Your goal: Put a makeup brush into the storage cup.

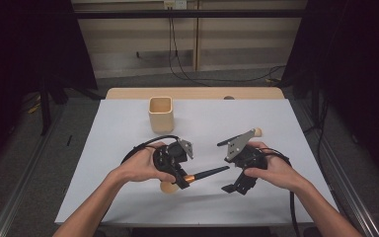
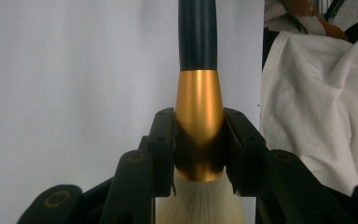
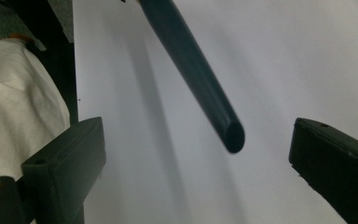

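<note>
High view: I see my left hand-held gripper (image 1: pixel 181 178) clamped on a brush (image 1: pixel 203 175) over the desk's (image 1: pixel 128 128) near middle, handle aimed at the right hand-held gripper (image 1: pixel 237 187). A cup (image 1: pixel 161 114) stands toward the far edge.

Left gripper view: jaws pinch the brush's gold collar (image 2: pixel 199 122), bristles nearest.

Right gripper view: jaws wide apart, holding nothing; handle tip (image 3: pixel 228 133) between them.

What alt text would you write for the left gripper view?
The left gripper clamps a makeup brush by its gold ferrule, black handle pointing up and away and pale bristles below. A white table lies behind, white cloth at right.
</note>
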Motion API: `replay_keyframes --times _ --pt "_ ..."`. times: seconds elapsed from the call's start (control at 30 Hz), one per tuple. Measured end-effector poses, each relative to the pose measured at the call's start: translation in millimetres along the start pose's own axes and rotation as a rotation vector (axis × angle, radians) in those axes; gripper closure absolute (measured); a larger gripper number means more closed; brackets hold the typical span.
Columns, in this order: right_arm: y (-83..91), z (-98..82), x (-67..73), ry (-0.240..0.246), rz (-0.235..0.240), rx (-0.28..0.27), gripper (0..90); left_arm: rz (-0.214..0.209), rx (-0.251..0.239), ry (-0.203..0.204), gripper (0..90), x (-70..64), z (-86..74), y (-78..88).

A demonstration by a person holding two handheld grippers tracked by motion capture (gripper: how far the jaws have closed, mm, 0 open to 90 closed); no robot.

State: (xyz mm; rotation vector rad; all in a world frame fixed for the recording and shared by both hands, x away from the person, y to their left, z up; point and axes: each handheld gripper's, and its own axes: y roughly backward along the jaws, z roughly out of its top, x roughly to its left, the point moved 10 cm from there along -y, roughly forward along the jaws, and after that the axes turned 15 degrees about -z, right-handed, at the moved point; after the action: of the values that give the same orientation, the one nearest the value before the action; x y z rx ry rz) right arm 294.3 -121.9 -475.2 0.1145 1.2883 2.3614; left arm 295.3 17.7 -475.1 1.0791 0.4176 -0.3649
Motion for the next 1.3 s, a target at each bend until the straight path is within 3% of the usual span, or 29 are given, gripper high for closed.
replay_keyframes --times 0.37,0.5,0.63,0.87,0.93,1.13,1.3 --pt "-7.7 2.2 -1.1 0.041 0.026 0.14 5.1 -0.008 0.054 -0.001 66.5 1.3 -3.5 -2.8" --pt "-12.0 7.5 -1.4 0.065 0.02 0.116 5.2 -0.007 0.055 -0.001 66.5 2.1 -2.6 -3.0" --pt "-16.5 7.2 1.9 0.083 0.018 0.147 5.9 -0.018 0.069 -0.003 66.5 0.8 -2.0 -3.9" --pt "-19.8 19.5 0.9 0.094 0.045 0.086 11.6 -0.014 0.064 -0.009 66.5 -0.5 4.0 -4.4" --pt "-20.5 20.3 1.7 0.094 0.051 0.099 15.1 -0.01 0.056 -0.011 66.4 -0.4 5.9 -5.1" --pt "-23.0 27.5 7.1 0.129 0.063 0.064 28.8 -0.005 0.061 -0.016 66.5 -0.3 8.9 -3.8" --pt "-24.5 34.4 10.0 0.128 0.079 0.033 41.9 0.004 0.065 -0.027 66.4 0.1 10.4 -1.0"
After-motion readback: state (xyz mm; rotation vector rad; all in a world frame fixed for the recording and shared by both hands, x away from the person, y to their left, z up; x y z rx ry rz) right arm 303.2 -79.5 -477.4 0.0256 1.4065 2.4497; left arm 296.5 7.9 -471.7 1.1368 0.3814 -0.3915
